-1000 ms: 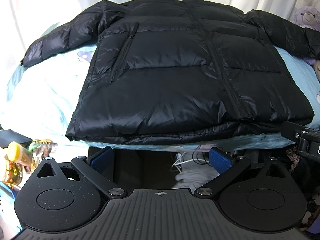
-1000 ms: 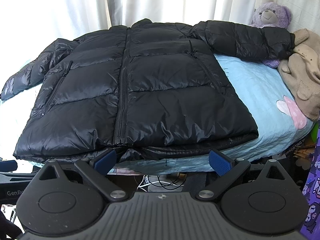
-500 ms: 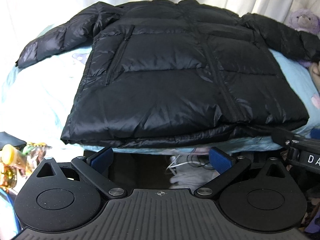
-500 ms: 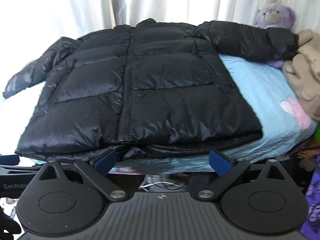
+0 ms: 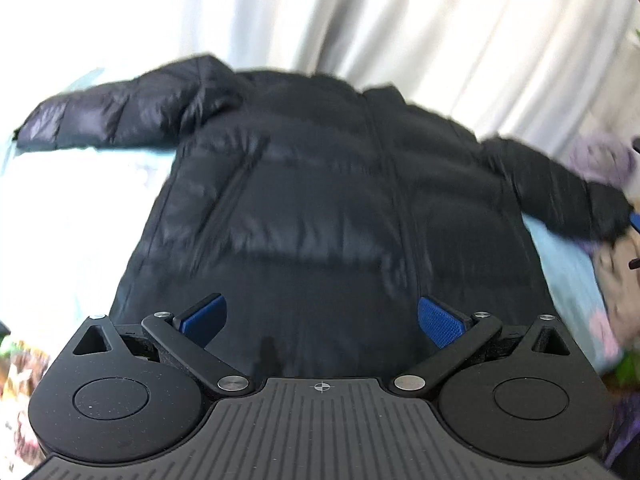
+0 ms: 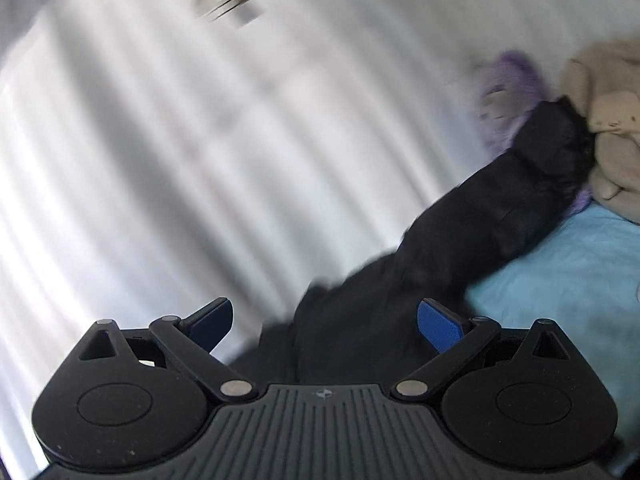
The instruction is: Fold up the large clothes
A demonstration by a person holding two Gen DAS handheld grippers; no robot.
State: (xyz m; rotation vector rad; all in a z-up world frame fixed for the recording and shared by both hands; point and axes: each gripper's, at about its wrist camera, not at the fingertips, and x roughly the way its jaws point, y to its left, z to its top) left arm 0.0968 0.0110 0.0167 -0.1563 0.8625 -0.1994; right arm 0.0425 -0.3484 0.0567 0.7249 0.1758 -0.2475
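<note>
A black puffer jacket (image 5: 320,208) is spread front-up across the centre of the frame on a light blue bed (image 5: 560,256), sleeves outstretched. The left gripper (image 5: 322,318) and right gripper (image 6: 325,320) are held wide open, nothing gripped.

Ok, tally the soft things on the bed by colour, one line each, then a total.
Black: 1, the puffer jacket
Purple: 1, the plush toy, blurred
Beige: 1, the plush or bundled fabric; too blurred to tell which
Total: 3, all lying on the light blue sheet
</note>
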